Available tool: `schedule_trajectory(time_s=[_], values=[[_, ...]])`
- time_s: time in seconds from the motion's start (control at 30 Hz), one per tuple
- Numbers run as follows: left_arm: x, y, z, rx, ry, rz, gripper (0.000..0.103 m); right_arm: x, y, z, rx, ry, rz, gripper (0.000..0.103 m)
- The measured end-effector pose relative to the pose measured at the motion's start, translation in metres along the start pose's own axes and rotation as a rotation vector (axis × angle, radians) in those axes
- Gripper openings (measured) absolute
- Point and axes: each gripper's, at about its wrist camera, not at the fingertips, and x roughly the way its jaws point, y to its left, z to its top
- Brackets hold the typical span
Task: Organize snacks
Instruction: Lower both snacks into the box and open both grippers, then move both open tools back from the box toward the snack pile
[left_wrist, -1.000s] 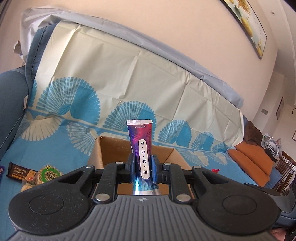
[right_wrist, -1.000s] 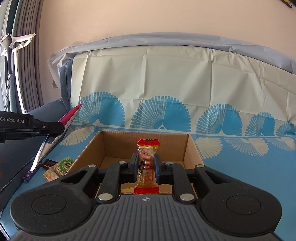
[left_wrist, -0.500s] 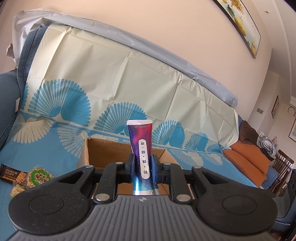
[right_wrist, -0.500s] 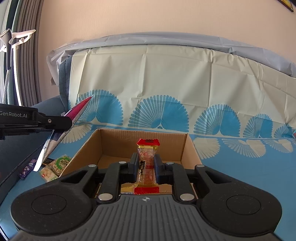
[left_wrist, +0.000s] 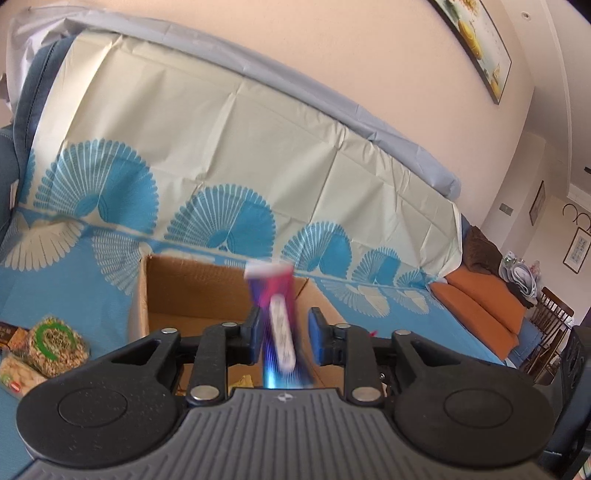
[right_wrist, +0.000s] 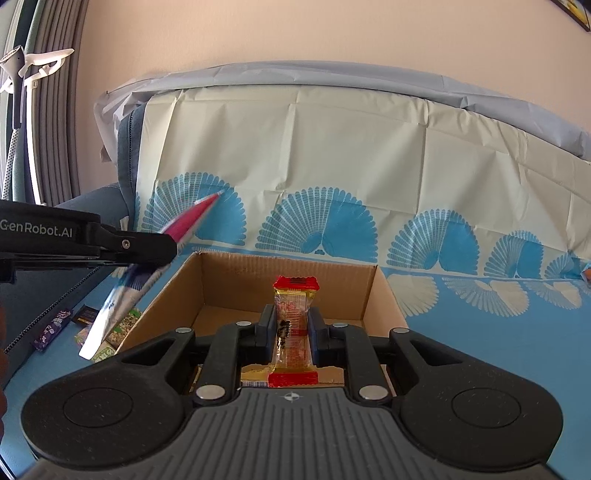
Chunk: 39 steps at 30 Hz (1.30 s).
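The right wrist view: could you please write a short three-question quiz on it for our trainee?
1. True or false: the cardboard box stands on the blue patterned cloth.
2. The loose snacks outside the box lie: A to its left; B to its right; C behind it.
3. What colour are the ends of the packet standing within the right gripper?
Key: 1 true; 2 A; 3 red (the jaws are opening, with the packet between them).
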Motion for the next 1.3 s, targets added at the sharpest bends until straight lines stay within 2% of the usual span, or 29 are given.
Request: schedule_trajectory(time_s=[0.07, 0.13, 0.27, 0.37, 0.6, 0.8, 0.97, 1.07, 1.17, 1.3], values=[[0.000, 0.000, 0.000, 0.015, -0.002, 0.016, 0.036, 0.000, 0.000, 0.001, 0.006, -0.005, -0.011, 0.041], [0.000, 0.003, 0.001, 0.016, 0.005, 0.020, 0.037, 0.002, 0.002, 0.001, 0.009, 0.002, -0.016, 0.042], [-0.003, 0.010, 0.003, 0.025, 0.015, 0.050, 0.038, 0.004, 0.008, 0.001, -0.001, 0.001, -0.030, 0.058], [-0.007, 0.017, 0.003, 0.038, 0.026, 0.080, 0.045, 0.004, 0.014, 0.001, -0.007, -0.002, -0.032, 0.061], [-0.031, 0.038, 0.007, 0.094, 0.011, 0.172, 0.046, 0.004, 0.036, 0.002, -0.026, -0.015, -0.018, 0.070], [-0.055, 0.054, 0.007, 0.151, -0.003, 0.264, 0.046, 0.006, 0.061, 0.004, -0.031, -0.015, 0.021, 0.071], [-0.081, 0.062, 0.006, 0.219, -0.045, 0.362, 0.046, 0.011, 0.086, 0.004, -0.049, -0.009, 0.058, 0.072], [-0.092, 0.073, 0.011, 0.234, -0.042, 0.420, 0.046, 0.017, 0.103, 0.003, -0.052, 0.008, 0.083, 0.072], [-0.093, 0.084, 0.020, 0.305, -0.005, 0.501, 0.046, 0.020, 0.120, 0.002, -0.057, 0.016, 0.119, 0.072], [-0.099, 0.106, 0.019, 0.356, -0.010, 0.570, 0.046, 0.021, 0.146, 0.000, -0.091, 0.011, 0.168, 0.072]])
